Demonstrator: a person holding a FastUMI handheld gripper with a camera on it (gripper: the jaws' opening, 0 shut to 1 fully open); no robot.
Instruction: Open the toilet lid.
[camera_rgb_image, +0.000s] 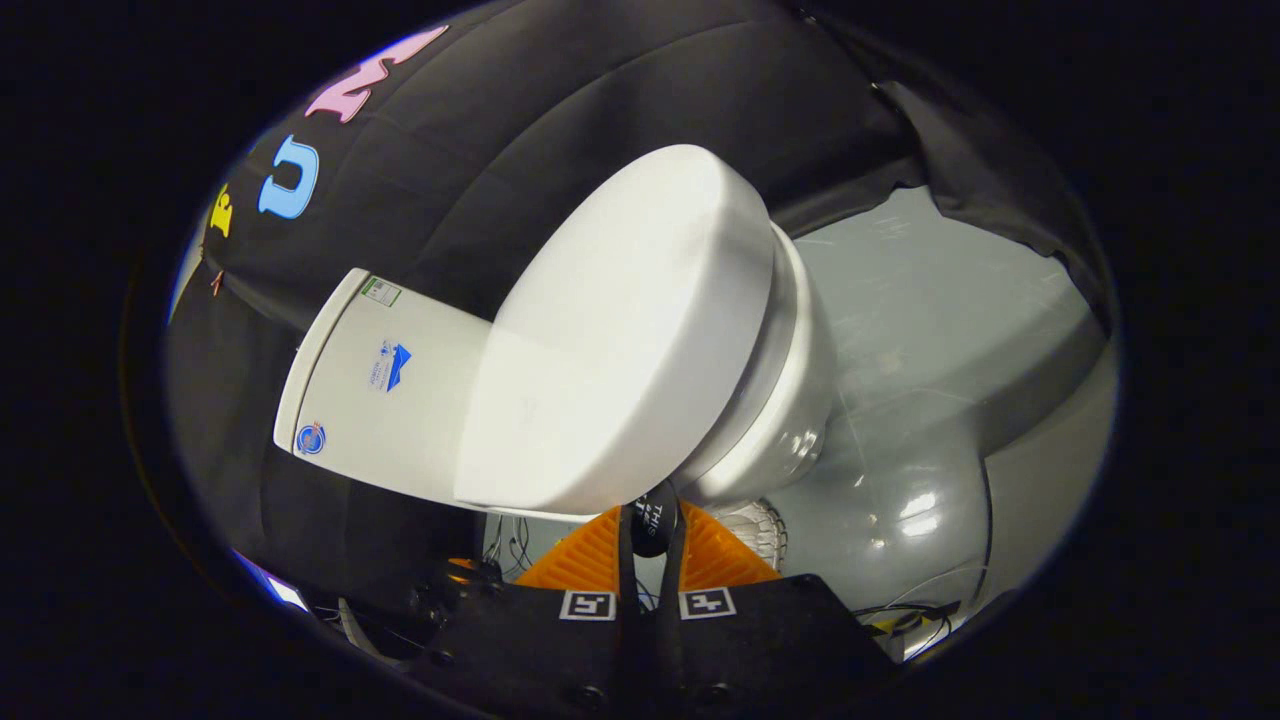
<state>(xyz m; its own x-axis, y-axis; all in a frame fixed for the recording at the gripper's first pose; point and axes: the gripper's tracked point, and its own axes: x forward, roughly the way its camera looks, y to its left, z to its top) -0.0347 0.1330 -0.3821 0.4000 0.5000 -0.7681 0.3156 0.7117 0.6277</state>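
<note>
**Gripper closed, approaching toilet lid**

Gripper (650, 520) fingers sat drawn together with only a thin slit between them, holding nothing. Just ahead of the tips was the edge of the toilet lid (620, 340), appearing down on the bowl (790, 400); the cistern (375, 390) lay beyond. View was strongly rolled.

Risk, as judged: tips this close together cannot straddle the lid edge, so they might slide off the smooth plastic. A half-raised lid could then drop and slam.
</note>
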